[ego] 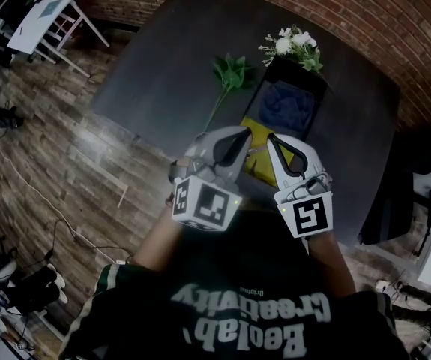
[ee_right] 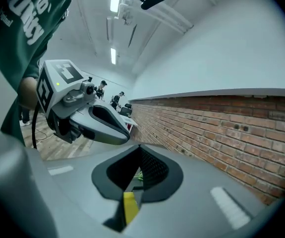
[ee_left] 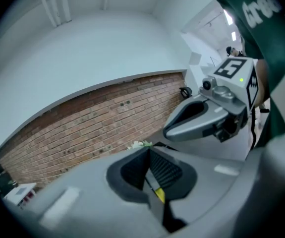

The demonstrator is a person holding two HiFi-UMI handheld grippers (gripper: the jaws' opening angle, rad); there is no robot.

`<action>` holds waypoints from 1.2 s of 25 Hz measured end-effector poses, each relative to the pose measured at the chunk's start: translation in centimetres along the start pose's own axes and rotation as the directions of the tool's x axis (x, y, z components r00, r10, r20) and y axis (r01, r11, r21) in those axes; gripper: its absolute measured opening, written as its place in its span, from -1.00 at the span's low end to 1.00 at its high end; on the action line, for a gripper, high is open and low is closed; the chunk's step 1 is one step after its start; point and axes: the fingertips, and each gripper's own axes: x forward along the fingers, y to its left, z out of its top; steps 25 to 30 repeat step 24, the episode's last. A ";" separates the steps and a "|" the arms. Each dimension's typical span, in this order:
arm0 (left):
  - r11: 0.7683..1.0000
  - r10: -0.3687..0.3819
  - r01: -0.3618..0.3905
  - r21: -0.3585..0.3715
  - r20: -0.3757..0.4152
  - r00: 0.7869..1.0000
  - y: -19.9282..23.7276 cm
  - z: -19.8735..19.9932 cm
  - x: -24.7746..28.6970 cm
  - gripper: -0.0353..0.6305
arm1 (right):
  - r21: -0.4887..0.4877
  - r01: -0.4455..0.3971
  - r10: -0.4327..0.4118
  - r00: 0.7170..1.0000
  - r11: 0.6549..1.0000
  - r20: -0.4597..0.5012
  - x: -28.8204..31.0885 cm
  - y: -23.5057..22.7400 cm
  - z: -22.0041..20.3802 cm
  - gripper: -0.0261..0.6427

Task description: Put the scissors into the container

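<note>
I hold both grippers up close to my chest, side by side over the near edge of the dark table (ego: 163, 66). My left gripper (ego: 236, 142) (ee_left: 148, 151) is shut with nothing in it, and so is my right gripper (ego: 276, 144) (ee_right: 139, 151). Beyond them stands a black container (ego: 299, 77) with a blue cloth (ego: 288, 105) inside. A yellow object (ego: 258, 150) lies just in front of the container, partly hidden by the grippers. I cannot tell whether it is the scissors. Each gripper view shows the other gripper alongside.
White flowers (ego: 294, 45) sit at the container's far end and a green plant sprig (ego: 232, 73) lies to its left. A brick wall (ego: 335, 13) runs behind the table. A wooden floor (ego: 58, 163) and a white table (ego: 50, 13) lie to the left.
</note>
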 end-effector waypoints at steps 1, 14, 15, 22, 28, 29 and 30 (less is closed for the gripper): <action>1.000 0.000 0.000 0.002 0.000 1.000 0.0 0.0 0.0 -0.89 | -0.002 0.002 -0.002 1.000 1.000 -0.005 0.0 0.0 -0.1 -0.90; 1.000 0.000 0.000 0.013 -0.013 1.000 -0.1 -0.5 -0.3 -0.89 | -0.005 -0.033 0.032 0.999 0.999 -0.034 0.9 0.7 -0.6 -0.90; 1.000 0.003 -0.002 0.012 -0.012 1.000 0.0 -0.4 -0.3 -0.89 | -0.003 -0.033 0.033 0.999 0.999 -0.033 0.9 0.7 -0.6 -0.90; 1.000 0.002 -0.002 0.022 -0.019 1.000 -0.2 -0.3 -0.5 -0.89 | 0.007 -0.038 0.039 0.999 0.999 -0.037 0.7 0.7 -0.5 -0.90; 1.000 0.001 0.000 0.029 -0.027 1.000 -0.3 -0.3 -0.6 -0.89 | 0.012 -0.039 0.039 0.999 0.999 -0.038 0.5 0.7 -0.4 -0.90; 1.000 0.001 0.000 0.029 -0.027 1.000 -0.3 -0.3 -0.6 -0.89 | 0.012 -0.039 0.039 0.999 0.999 -0.038 0.5 0.7 -0.4 -0.90; 1.000 0.001 0.000 0.029 -0.027 1.000 -0.3 -0.3 -0.6 -0.89 | 0.012 -0.039 0.039 0.999 0.999 -0.038 0.5 0.7 -0.4 -0.90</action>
